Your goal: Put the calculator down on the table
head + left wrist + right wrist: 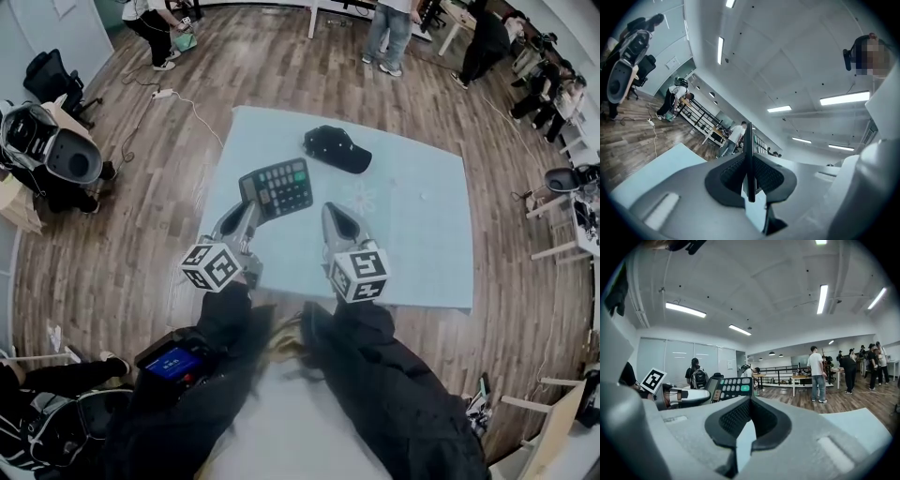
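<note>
dark calculator [276, 187], keys up, is pinched at its near edge by the left gripper [246, 214] above the pale blue counter [412, 234]. the right gripper [339, 220] alongside is clenched on nothing. a black cap [337, 148] lies beyond.

Brightly, evenly lit from long white ceiling strip lights [685, 310]. Only soft, faint shadows on pale blue rectangular table [412, 225]. Strongly fisheye-bent, dark at corners; slightly blurred close up in both gripper views.

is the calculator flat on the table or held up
Held up: the left gripper clamps the calculator by its edge, tilted above the table.
</note>
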### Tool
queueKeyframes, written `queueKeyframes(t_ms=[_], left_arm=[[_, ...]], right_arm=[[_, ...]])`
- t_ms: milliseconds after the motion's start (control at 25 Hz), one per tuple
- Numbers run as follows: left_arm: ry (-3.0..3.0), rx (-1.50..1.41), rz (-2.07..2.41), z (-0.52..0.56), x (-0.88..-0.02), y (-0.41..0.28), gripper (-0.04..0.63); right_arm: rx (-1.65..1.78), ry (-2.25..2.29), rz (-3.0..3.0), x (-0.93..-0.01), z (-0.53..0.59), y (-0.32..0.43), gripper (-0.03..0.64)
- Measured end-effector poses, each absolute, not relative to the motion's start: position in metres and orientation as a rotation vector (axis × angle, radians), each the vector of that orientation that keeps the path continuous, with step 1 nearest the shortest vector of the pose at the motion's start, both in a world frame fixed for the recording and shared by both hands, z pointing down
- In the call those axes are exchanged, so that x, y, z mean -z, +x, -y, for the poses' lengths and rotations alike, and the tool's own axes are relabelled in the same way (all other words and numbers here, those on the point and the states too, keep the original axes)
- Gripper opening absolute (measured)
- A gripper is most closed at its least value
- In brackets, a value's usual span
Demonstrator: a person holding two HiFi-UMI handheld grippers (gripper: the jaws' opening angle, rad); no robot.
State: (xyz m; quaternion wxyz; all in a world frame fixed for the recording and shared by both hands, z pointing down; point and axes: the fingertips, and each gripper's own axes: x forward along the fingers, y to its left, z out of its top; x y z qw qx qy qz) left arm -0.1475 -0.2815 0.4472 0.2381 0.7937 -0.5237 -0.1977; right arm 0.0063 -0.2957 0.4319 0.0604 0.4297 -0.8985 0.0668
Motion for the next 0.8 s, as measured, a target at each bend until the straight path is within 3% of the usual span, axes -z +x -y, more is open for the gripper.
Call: queueKeyframes(t_ms=[800], left_arm=[[1.953, 0.255, 1.328, 0.300, -0.594, -0.147, 0.041]], right_arm=[[-0.584, 1.139, 2.448, -0.589, 0.318, -0.003, 0.000]])
